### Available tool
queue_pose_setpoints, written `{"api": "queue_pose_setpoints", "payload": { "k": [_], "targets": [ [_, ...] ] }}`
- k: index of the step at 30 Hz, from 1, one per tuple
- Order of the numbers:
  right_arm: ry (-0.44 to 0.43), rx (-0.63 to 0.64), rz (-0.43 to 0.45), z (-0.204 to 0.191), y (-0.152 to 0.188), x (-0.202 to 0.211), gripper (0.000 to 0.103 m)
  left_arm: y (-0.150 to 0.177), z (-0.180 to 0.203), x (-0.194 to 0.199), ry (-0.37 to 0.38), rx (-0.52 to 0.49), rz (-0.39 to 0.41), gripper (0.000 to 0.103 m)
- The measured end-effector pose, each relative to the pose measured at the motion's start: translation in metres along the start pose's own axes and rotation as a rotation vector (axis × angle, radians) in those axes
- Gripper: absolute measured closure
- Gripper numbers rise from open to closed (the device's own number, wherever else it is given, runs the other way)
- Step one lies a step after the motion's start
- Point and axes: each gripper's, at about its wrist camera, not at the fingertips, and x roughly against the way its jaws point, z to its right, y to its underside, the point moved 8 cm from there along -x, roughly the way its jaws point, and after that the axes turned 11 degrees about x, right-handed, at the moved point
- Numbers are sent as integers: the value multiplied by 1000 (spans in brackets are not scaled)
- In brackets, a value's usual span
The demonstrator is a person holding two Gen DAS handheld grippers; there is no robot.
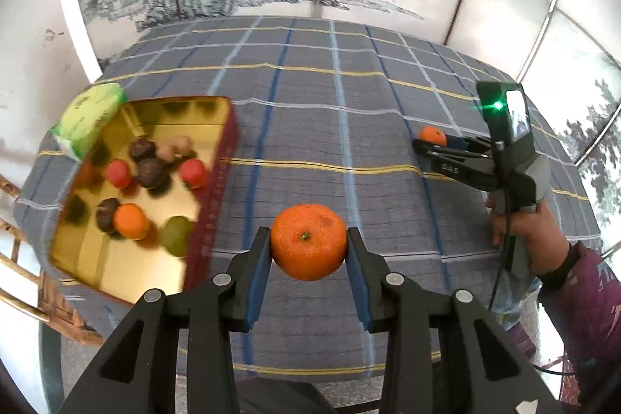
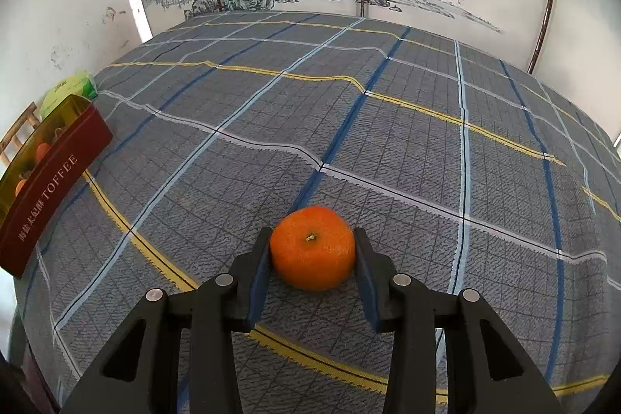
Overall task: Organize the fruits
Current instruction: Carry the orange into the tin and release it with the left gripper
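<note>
The left hand-held gripper (image 1: 308, 251) pinches a tangerine (image 1: 308, 241) at lower centre of the left wrist view, lifted clear of the checked worktop (image 1: 330, 142). The open tin (image 1: 217, 189) sits at left of that frame, already holding several fruits. At right of the same view, and at lower centre of the right wrist view, the right hand-held gripper (image 2: 312, 251) is pressed onto a second tangerine (image 2: 312, 247) that rests on the cloth.

Risks, as I judge them: both fruits are round and smooth-skinned, held only at their sides, so a quick swing toward the tin could roll one out of the pads. Squeezing harder could bruise it. Released from high up, the first tangerine might bounce off the fruit already inside or clip the tin's red wall. The cloth is rumpled; a dropped fruit could roll toward the worktop edge.
</note>
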Motion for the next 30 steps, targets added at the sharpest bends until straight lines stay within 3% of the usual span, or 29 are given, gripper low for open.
{"api": "queue_pose_setpoints", "payload": {
  "k": [14,30],
  "targets": [
    [-4,-4,1,-1,-1,0,62,-27,-121,30,-179,123,72,69],
    [-1,-1,-1,-2,-1,-1,62,-25,-165,-5,-221,197,34,69]
  ]
}}
